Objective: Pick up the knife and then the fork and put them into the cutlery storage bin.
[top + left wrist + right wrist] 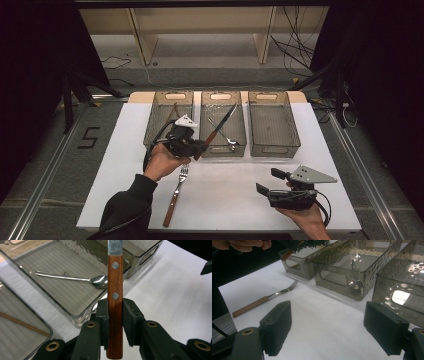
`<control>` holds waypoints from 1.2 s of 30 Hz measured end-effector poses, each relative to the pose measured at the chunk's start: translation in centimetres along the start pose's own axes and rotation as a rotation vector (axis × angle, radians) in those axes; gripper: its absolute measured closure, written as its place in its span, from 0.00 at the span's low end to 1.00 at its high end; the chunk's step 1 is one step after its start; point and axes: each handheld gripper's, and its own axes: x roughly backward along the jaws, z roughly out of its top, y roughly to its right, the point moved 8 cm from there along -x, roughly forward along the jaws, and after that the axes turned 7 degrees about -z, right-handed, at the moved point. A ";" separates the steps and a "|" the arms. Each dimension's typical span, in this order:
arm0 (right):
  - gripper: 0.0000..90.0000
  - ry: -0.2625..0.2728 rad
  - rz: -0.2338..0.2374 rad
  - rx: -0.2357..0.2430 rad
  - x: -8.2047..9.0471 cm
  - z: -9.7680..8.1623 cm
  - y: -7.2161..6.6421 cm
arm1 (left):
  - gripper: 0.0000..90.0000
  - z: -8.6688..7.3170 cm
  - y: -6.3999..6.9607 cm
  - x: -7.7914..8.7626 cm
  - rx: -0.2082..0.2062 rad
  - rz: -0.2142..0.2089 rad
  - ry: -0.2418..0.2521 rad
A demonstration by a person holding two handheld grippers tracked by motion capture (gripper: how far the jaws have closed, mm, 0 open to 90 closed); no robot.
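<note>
the left gripper (197, 145) was clamped on the wooden handle of a knife (115, 302), its pads pressing both sides of the handle. the knife rose slantwise, its blade (225, 120) reaching over the middle tray (242, 131), where a spoon (75, 278) lay on the bottom. the left tray (152, 125) held a thin wooden stick (23, 323). the right gripper (272, 181) rested low near the front right of the white table (225, 200), its jaws wide apart with nothing between them. a fork (176, 195) with a wooden handle lay on the table in front of the trays, just below the left hand (160, 161). the right tray (295, 135) stood beside the middle one.
</note>
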 end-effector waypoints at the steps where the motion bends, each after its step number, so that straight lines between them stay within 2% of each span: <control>1: 0.26 0.000 0.000 0.001 0.0 0.0 0.0 | 0.84 0.2 0.0 -0.2 0.000 -0.004 0.001; 12: 0.24 0.012 0.009 0.001 0.1 0.0 -0.1 | 0.84 1.9 0.1 -2.0 0.017 -0.031 0.021; 21: 0.20 0.018 0.014 -0.003 0.2 0.0 -0.3 | 0.84 3.0 0.2 -3.4 0.023 -0.047 0.017; 36: 0.19 0.019 0.019 0.004 0.2 -0.1 -0.6 | 0.84 5.6 1.4 -6.3 0.024 -0.076 0.026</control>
